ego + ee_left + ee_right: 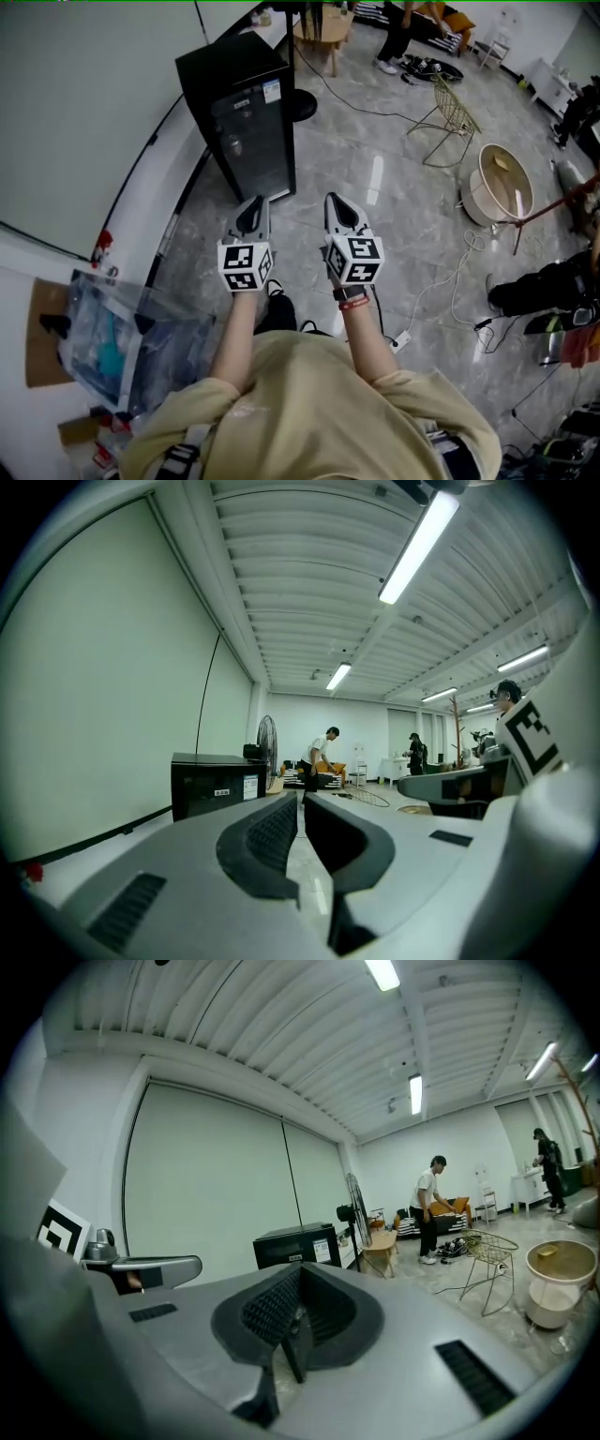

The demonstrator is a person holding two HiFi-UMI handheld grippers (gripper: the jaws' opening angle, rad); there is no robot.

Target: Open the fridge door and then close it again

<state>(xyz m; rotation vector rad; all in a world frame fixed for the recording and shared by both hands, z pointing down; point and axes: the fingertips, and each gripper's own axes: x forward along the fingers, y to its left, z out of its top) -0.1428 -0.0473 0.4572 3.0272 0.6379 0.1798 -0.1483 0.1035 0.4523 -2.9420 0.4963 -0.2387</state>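
Fridge, small, black and box-shaped with a dark glass door (251, 131), stands closed at eleven o'clock, well apart from both grippers. The left gripper (254, 204) has jaws almost together and the right gripper (337, 201) fully together. Both are empty, probably because the door is not yet reached.

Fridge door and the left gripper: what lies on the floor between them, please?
Nothing. In the head view, only bare grey floor separates the left gripper from the fridge door, which is closed.
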